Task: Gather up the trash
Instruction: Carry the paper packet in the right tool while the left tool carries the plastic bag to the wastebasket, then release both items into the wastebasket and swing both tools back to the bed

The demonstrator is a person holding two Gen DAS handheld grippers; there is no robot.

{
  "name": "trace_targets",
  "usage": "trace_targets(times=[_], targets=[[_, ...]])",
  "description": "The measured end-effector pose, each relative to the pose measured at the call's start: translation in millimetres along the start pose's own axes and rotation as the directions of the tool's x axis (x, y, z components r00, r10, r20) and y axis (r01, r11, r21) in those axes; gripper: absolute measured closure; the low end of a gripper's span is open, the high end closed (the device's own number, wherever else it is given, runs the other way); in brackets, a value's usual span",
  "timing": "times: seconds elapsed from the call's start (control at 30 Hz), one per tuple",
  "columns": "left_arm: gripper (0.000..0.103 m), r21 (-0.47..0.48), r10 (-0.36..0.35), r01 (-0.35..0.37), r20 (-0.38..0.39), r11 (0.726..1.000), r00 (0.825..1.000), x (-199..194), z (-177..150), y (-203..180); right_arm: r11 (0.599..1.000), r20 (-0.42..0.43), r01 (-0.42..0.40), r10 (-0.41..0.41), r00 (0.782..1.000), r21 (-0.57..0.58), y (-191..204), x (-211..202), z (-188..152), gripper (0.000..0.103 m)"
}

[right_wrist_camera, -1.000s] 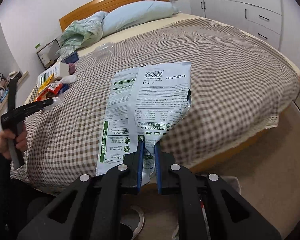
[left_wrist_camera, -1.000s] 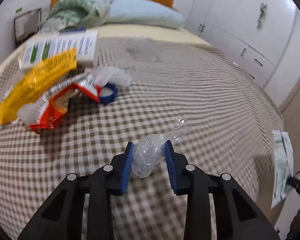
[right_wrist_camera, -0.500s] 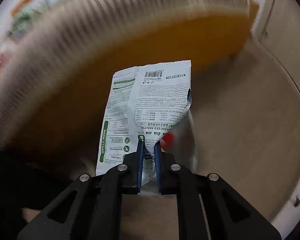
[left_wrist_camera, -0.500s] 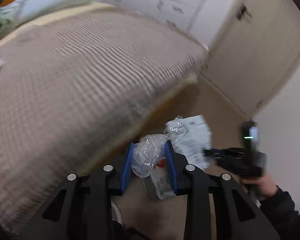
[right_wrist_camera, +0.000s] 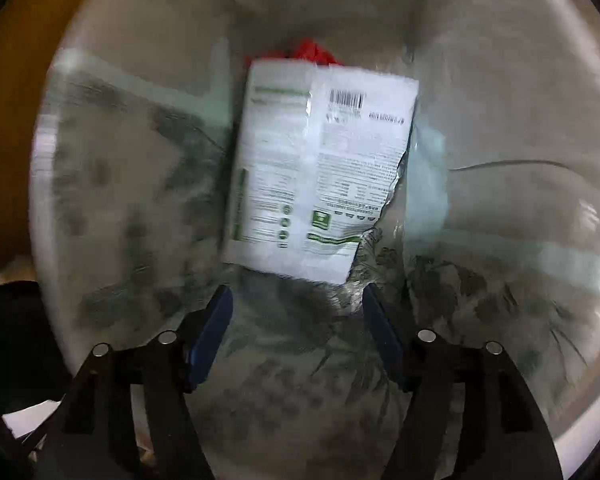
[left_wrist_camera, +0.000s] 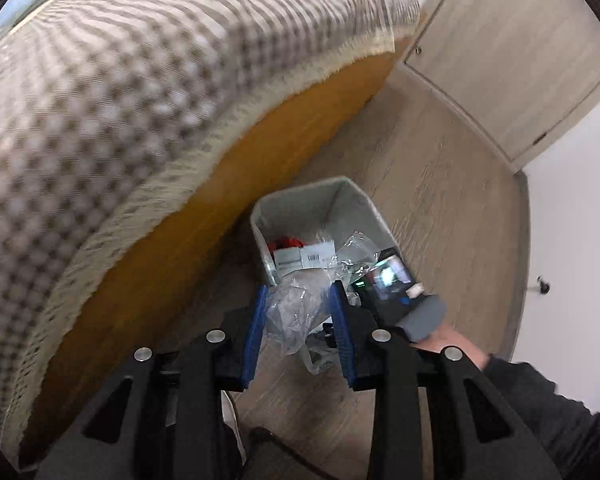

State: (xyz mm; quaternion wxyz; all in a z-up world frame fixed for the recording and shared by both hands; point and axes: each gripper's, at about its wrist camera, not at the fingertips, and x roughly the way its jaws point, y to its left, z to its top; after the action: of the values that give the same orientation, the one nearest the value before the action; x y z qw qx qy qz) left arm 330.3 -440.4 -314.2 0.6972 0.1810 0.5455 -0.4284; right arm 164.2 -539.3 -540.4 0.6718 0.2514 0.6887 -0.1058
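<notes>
A: Right hand-held gripper just spread its jaws; the printed pouch is loose, mid-frame inside the trash bin.

B: Left hand-held gripper pinches the clear plastic wrapper, lower centre, right above the bin. Looks light, crinkly, slippery; I'd grab the bunched middle.

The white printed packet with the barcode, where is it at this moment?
In the right wrist view, the white printed packet lies inside the bin, ahead of the open right gripper, beside something red.
</notes>
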Motion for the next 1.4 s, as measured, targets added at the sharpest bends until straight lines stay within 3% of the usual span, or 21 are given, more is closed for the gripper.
trace_targets(times=[0.07,0.2,0.33,0.37,0.43,0.5,0.57,0.6,0.63,0.7,0.87,1.1,1.2,1.27,1.3,1.4], targets=[[0.073,0.024,0.0,0.001,-0.028,1.0,1.0,21.0,6.8,-10.0,1.0,0.108,-0.011,0.011,0.994,0.006,-3.6,-41.1,-12.2,0.029],[0.073,0.078,0.002,0.005,-0.09,0.997,0.996,66.1,14.0,-28.2,0.998,0.241,-0.011,-0.003,0.97,0.056,-26.3,-107.9,-40.0,0.029],[0.068,0.069,-0.088,0.106,-0.221,0.992,0.971,115.7,10.9,-51.3,0.988,0.324,0.026,-0.074,0.943,0.149,-58.5,-152.8,-76.6,0.029],[0.064,0.084,-0.101,0.124,-0.241,0.989,0.965,128.1,8.0,-59.7,0.983,0.345,0.041,-0.102,0.933,0.18,-66.7,-163.4,-86.9,0.029],[0.032,0.102,-0.081,0.108,-0.239,0.989,0.968,147.7,2.7,-67.9,0.974,0.36,0.066,-0.143,0.922,0.217,-80.1,-166.7,-95.2,0.029],[0.03,0.096,-0.106,0.14,-0.294,0.986,0.95,167.3,-5.3,-69.9,0.959,0.339,0.094,-0.186,0.922,0.269,-90.8,-165.6,-101.6,0.029],[0.03,0.073,-0.139,0.187,-0.425,0.98,0.894,182.2,-14.9,-62.7,0.953,0.319,0.087,-0.183,0.93,0.292,-96.1,-160.7,-103.4,0.029],[0.03,0.062,-0.144,0.191,-0.452,0.98,0.88,180.5,-19.2,-56.4,0.953,0.31,0.083,-0.176,0.934,0.291,-94.9,-159.5,-102.6,0.029],[0.03,0.058,-0.14,0.185,-0.451,0.981,0.882,179.5,-18.2,-52.8,0.955,0.307,0.083,-0.173,0.936,0.284,-92.4,-158.9,-101.4,0.029],[0.03,0.044,-0.14,0.173,-0.41,0.984,0.901,164.2,-12.0,-41.7,0.964,0.301,0.098,-0.172,0.938,0.245,-80.8,-154.3,-96.3,0.029],[0.03,-0.047,-0.176,0.169,-0.329,0.984,0.928,125.6,-2.3,-25.8,0.981,0.295,0.124,-0.163,0.942,0.146,-48.3,-150.7,-91.4,0.029],[0.028,-0.018,-0.16,0.16,-0.219,0.987,0.963,67.3,-4.8,-28.2,0.978,0.274,0.17,-0.198,0.941,0.121,-34.0,-159.5,-91.3,0.029],[0.028,-0.066,-0.185,0.179,-0.095,0.982,0.978,29.1,-0.4,-15.0,0.967,0.298,0.236,-0.254,0.92,0.095,-19.5,-185.0,-91.8,0.029],[0.028,-0.105,-0.152,0.153,0.018,0.983,0.988,4.5,1.1,-2.3,0.961,0.352,0.268,-0.274,0.895,0.068,-0.3,-215.0,-92.3,0.029],[0.028,-0.144,-0.11,0.127,0.118,0.981,0.987,-16.2,1.9,9.4,0.958,0.374,0.282,-0.281,0.884,0.055,8.2,-227.3,-92.1,0.029],[0.028,-0.211,-0.005,0.06,0.253,0.976,0.968,-59.6,3.9,34.0,0.942,0.461,0.335,-0.303,0.834,0.013,40.6,-268.9,-90.0,0.029]])
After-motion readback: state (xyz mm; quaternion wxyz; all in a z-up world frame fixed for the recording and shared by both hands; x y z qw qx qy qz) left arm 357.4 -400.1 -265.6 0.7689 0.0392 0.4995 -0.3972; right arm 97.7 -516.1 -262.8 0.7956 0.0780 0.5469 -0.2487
